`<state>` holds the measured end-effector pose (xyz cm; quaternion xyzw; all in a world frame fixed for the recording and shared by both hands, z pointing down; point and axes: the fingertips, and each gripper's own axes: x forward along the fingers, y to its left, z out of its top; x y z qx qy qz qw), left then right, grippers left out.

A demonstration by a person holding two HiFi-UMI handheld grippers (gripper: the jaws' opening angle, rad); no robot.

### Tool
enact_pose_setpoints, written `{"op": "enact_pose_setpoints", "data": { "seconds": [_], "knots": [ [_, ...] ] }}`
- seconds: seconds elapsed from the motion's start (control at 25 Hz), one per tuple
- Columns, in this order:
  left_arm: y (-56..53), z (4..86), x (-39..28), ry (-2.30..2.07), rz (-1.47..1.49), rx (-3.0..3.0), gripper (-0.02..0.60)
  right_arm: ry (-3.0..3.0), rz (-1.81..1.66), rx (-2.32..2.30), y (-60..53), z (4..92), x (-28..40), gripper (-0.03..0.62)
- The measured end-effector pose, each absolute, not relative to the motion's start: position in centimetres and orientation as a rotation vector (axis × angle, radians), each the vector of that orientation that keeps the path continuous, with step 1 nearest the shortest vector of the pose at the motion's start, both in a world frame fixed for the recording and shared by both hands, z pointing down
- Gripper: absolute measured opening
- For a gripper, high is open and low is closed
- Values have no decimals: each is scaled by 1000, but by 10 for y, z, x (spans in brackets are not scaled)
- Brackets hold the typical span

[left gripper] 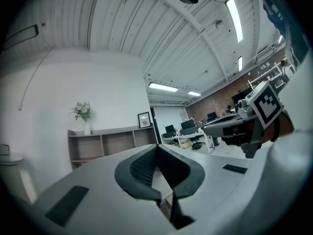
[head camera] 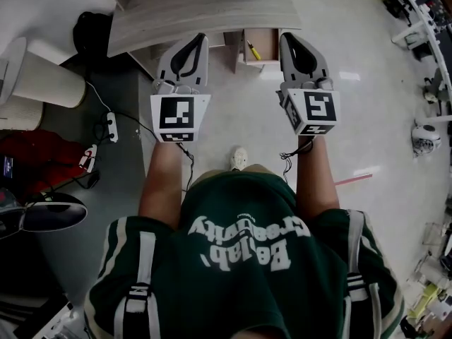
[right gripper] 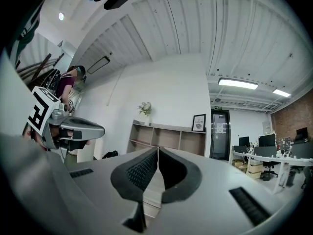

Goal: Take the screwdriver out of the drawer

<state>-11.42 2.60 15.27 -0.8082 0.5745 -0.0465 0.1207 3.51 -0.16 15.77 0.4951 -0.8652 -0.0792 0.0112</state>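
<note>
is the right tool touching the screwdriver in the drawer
Apart: head view shows bare drawer floor between the right tool and the screwdriver.
</note>
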Motion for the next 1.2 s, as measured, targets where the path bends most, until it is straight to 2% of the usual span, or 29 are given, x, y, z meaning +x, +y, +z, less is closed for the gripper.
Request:
{"op": "enact_pose_setpoints", "data": {
  "seconds": [0.64,1.2],
  "knots": [
    [-46,183,-79,1742,-180,-2340,18,-2721,-167,1488,-71,200,69,35],
    [-100,194,-75,1705,-237,-2341,18,-2715,-156,1498,-114,208,64,35]
  ]
}}
